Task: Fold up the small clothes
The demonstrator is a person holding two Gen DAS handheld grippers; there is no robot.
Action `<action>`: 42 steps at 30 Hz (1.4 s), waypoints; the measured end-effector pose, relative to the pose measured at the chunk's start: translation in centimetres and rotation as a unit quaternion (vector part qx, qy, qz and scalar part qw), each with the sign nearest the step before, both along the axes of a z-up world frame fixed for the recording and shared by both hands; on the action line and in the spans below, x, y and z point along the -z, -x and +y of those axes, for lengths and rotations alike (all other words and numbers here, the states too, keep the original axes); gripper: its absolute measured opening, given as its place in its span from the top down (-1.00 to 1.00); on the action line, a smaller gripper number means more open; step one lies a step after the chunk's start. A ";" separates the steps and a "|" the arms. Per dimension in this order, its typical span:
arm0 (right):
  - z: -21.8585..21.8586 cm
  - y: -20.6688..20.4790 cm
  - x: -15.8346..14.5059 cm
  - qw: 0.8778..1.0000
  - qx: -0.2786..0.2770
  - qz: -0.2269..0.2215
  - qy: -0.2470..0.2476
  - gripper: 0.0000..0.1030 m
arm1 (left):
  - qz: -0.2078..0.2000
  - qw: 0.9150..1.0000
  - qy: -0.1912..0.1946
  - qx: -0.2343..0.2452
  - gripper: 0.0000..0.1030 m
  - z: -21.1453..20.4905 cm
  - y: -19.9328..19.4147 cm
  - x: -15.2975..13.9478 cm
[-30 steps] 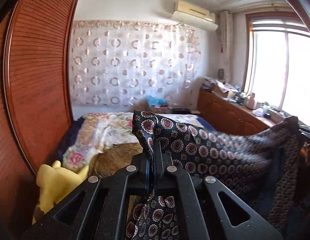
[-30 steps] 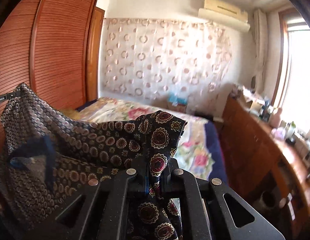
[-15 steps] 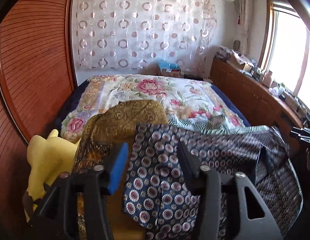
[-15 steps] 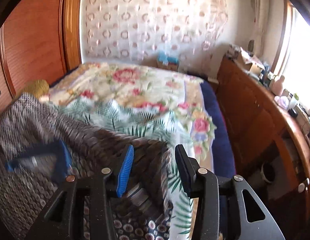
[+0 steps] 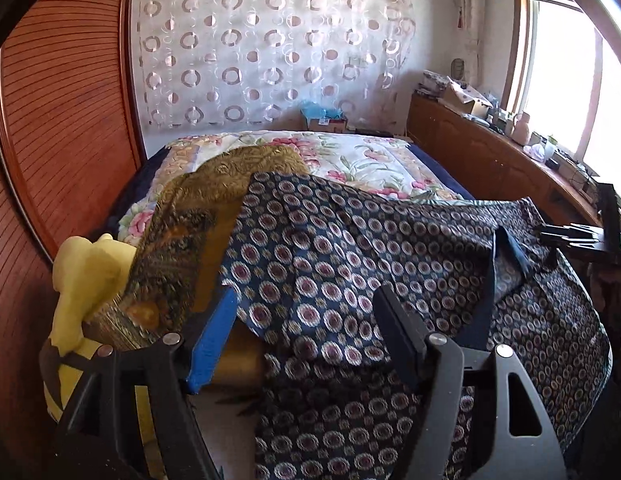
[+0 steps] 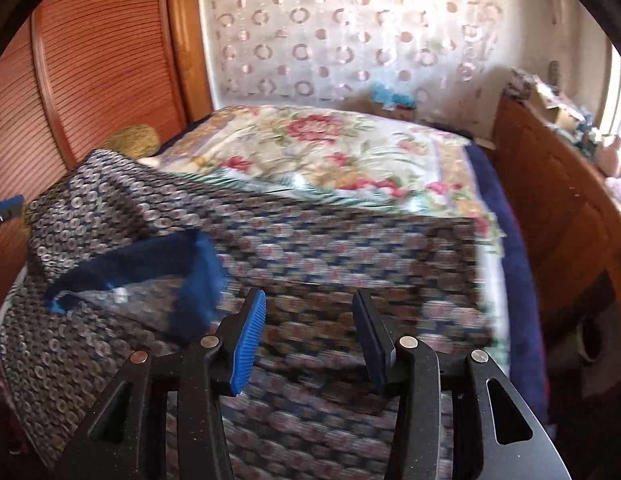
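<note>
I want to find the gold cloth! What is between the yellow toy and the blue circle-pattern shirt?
The gold cloth lies there, in the left wrist view. It sits between the yellow toy and the blue patterned shirt, whose edge overlaps it.

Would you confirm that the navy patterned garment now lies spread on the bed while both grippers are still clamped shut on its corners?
Not quite: the navy patterned garment does lie spread on the bed, but both grippers are open and hold nothing. The left wrist view shows the left gripper with its fingers apart above the cloth, and the right wrist view shows the right gripper likewise.
</note>
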State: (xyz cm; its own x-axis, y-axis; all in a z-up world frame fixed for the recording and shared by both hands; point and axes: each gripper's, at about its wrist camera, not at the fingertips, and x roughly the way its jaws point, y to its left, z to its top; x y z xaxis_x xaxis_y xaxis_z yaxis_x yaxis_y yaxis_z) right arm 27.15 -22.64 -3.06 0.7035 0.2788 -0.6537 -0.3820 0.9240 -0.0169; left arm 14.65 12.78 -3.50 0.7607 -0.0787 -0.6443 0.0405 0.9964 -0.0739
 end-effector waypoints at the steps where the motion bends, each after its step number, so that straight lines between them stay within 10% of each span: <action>1: 0.4 0.1 0.2 1.000 -0.009 0.003 -0.003 0.09 | 0.001 1.000 0.001 0.001 -0.38 -0.1 0.3 0.2; 11: 4.7 -4.6 3.7 0.999 -0.003 0.047 0.024 0.11 | 0.008 1.000 0.012 0.007 -0.38 -0.8 2.0 1.5; 13: 4.4 -4.6 3.5 0.999 -0.007 0.044 0.020 0.92 | 0.005 1.000 0.015 0.008 -0.38 -0.8 2.3 1.5; 17: 4.8 -2.5 3.7 0.999 -0.032 0.020 0.018 0.95 | -0.004 1.000 0.019 0.006 -0.39 -0.9 3.1 1.4; 28: -0.4 10.6 3.4 0.999 -0.042 -0.019 -0.026 0.95 | -0.013 0.999 0.034 -0.008 -0.39 -0.1 3.9 1.8; 31: -1.6 13.0 3.6 0.999 -0.033 -0.009 -0.014 0.44 | -0.013 0.999 0.041 -0.010 -0.39 0.0 4.0 2.0; 42: -7.3 17.9 0.9 0.999 0.020 -0.045 -0.011 0.21 | -0.018 0.999 0.033 -0.014 -0.38 -0.4 4.3 2.0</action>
State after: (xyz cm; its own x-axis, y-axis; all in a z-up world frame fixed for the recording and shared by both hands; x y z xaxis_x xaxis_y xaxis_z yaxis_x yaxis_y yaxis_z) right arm 9.21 -29.98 -3.91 0.7697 0.2631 -0.5817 -0.3432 0.9388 -0.0296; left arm 10.37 12.36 -5.46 0.7860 -0.0993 -0.6102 0.0174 0.9902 -0.1388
